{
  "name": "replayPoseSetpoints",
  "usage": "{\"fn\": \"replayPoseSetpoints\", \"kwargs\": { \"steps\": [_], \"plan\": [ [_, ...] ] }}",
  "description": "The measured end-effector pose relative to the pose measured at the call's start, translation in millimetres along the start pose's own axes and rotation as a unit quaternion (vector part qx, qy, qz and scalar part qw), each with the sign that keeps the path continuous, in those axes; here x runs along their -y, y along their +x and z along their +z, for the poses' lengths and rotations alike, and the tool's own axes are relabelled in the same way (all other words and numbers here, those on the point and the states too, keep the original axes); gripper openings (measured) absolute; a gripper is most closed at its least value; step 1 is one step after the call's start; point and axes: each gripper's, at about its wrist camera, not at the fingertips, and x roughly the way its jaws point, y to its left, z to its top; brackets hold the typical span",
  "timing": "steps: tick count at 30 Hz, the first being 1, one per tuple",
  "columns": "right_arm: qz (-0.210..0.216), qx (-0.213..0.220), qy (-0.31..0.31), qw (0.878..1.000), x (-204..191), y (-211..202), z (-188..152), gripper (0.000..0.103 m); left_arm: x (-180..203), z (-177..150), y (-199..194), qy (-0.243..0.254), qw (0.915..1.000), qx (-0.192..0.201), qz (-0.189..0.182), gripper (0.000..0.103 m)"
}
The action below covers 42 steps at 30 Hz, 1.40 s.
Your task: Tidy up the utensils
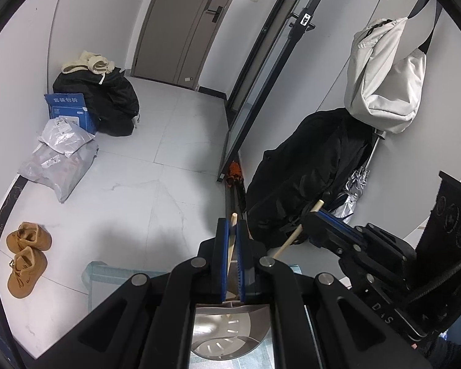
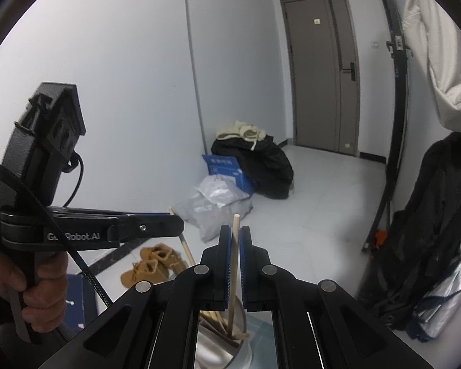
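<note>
I see black grippers, both with blue pads: the left gripper [image 1: 233,230] and the right gripper [image 2: 236,236]. Each is clamped on a pale wooden chopstick [image 1: 231,240], the other chopstick [image 2: 234,261] the same light tan. The holder [image 1: 224,329] below is shiny silver metal with slot-shaped holes. Under it the cloth [image 1: 98,272] is pale teal. The floor [image 1: 156,184] is white tile with faint grey veins. Boots [image 1: 26,255] are tan. The box [image 1: 69,110] is blue with white lettering, the parcels [image 1: 61,160] grey and white. The jacket [image 1: 107,98] is black, the bag [image 1: 384,73] off-white, the door [image 2: 322,73] grey-brown, walls [image 2: 123,77] white
</note>
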Motion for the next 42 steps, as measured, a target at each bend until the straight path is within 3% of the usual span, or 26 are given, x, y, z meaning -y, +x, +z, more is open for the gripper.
{"fn": "replayPoseSetpoints", "kwargs": {
  "steps": [10,18,24,28,31,36,38,42],
  "plan": [
    [-0.004,-0.054,-0.023,0.998,-9,19,-10,0.004,-9,-9,9,-0.02,0.9992,-0.023,-0.026,0.001],
    [-0.007,-0.09,-0.011,0.996,-12,30,-29,0.004,-13,-16,11,-0.023,0.9986,-0.043,-0.023,0.002],
    [-0.016,-0.087,0.018,0.996,-12,18,-31,0.008,-11,-18,0,-0.026,0.9989,-0.04,-0.003,0.002],
    [-0.02,-0.064,0.035,0.997,-15,-4,-32,0.026,-8,-22,-18,-0.02,0.9986,-0.017,0.045,0.015],
    [-0.023,-0.052,0.051,0.997,-18,-24,-34,0.027,-6,-27,-38,-0.022,0.9983,0.001,0.054,0.033],
    [-0.032,-0.024,0.067,0.997,-27,-59,-37,0.034,11,-35,-74,-0.007,0.9961,0.04,0.078,0.055],
    [-0.038,-0.01,0.071,0.997,-34,-78,-39,0.039,18,-39,-89,-0.004,0.9946,0.058,0.086,0.072],
    [-0.041,0.015,0.077,0.996,-48,-106,-42,0.049,30,-50,-117,0.009,0.9903,0.097,0.099,0.086]
  ]
}}
